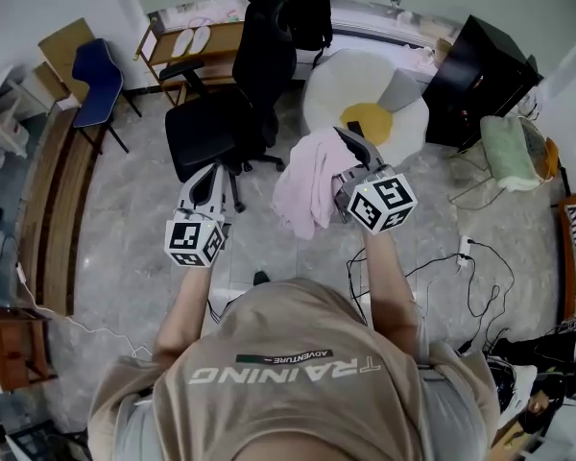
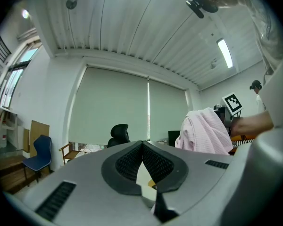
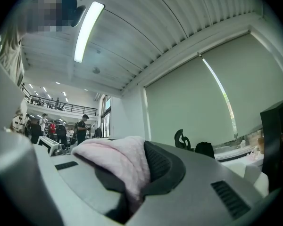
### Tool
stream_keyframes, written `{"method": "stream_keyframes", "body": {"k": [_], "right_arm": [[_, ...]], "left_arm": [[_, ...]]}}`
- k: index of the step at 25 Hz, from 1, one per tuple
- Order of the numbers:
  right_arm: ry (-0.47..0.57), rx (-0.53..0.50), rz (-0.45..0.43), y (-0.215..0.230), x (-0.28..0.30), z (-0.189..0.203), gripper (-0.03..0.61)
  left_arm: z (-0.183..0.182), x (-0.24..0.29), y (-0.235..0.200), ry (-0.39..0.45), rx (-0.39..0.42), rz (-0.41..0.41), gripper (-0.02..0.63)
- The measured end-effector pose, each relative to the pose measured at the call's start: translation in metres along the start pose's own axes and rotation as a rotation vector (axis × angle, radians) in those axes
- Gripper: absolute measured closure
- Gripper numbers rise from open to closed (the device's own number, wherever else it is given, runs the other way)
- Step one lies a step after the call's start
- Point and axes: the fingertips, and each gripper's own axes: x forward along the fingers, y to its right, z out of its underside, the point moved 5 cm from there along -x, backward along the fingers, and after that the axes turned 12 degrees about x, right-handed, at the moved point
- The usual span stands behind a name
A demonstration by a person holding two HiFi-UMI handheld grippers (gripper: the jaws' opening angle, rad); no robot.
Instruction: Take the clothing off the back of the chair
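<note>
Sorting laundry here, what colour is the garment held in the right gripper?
The garment is pale pink, clearest in the head view.

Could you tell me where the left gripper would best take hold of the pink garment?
Probably on the pink garment at its loose left edge, coming from the left: it hangs pinched in the right gripper, its free folds facing the left gripper.

Tan white-lettered T-shirt (image 1: 298, 353); grey left hand-held gripper (image 1: 214, 177), grey right hand-held gripper (image 1: 349, 142)
</note>
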Motion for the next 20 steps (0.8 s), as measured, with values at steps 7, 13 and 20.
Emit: {"method": "stream_keyframes", "body": {"k": [7,13,20], "right_arm": [[-0.017,0.006,-0.006,-0.0048,0.0021,0.0072,0.531],[-0.002,0.054,-0.014,-0.0007,-0.0004,0.0062,0.531],[-0.007,0.036,-0.013,-0.0010,-0.0006,0.0059,0.531]], "left_arm": [[0.0015,-0.0109,-0.0042,-0.009,0.006,-0.014,0.600],[0.0022,-0.0106,-0.0024,-0.018,0.023,-0.006,0.601],[-0.0002,-0.0083,-0.0016,-0.003,0.012,-0.006,0.600]]}}
